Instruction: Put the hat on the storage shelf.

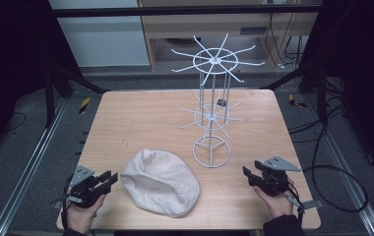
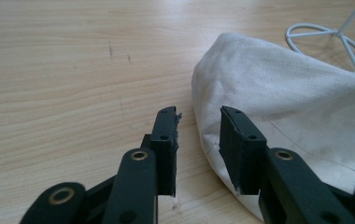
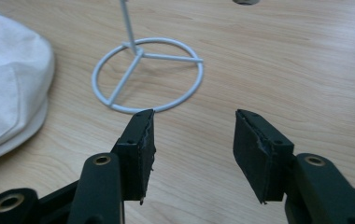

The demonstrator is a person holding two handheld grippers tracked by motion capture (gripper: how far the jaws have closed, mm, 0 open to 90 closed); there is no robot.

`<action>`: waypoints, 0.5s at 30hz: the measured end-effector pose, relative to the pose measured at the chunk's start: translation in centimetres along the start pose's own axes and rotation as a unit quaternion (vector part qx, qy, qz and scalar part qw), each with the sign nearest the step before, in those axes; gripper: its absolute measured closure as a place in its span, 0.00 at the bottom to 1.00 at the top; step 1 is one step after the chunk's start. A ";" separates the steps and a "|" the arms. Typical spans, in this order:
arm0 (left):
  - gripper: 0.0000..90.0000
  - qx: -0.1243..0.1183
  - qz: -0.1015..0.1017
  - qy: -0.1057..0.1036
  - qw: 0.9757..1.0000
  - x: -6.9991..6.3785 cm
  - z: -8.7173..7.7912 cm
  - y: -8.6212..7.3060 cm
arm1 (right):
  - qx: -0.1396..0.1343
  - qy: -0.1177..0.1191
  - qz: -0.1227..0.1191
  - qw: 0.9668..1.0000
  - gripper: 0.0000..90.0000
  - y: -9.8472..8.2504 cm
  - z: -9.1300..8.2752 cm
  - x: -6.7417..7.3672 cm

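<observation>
On the wooden surface (image 1: 140, 118), the left gripper (image 1: 110, 178) is open, empty, jaws just beside the white cloth cap (image 1: 159, 182) lying near the front edge; right of it stands the white wire rack (image 1: 212, 113); the right gripper (image 1: 248, 175) gapes wide, holding nothing

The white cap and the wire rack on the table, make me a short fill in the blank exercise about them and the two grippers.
1. The white cap lies on the wooden ____.
2. The wire rack stands on a base shaped like a ____.
3. The left gripper has its jaws ____, with the cap's edge just ahead of them.
4. The right gripper points at the rack's ____.

Missing words: table; ring; open; base
</observation>
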State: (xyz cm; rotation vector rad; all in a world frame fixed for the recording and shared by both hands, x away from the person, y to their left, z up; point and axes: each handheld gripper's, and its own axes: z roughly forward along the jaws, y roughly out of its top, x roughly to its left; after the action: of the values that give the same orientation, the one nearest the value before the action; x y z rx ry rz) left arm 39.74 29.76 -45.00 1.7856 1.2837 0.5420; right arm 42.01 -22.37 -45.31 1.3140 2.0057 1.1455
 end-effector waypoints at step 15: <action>0.75 0.025 0.018 -0.008 0.999 -0.9 0.6 -0.2 | 0.007 0.079 -0.029 0.996 0.60 1.0 0.3 4.5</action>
State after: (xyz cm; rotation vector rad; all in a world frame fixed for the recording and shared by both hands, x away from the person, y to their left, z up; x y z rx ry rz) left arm 39.71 28.73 -45.41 1.8546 1.2662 0.5177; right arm 40.78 -17.99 -44.42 1.1958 2.1531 1.2435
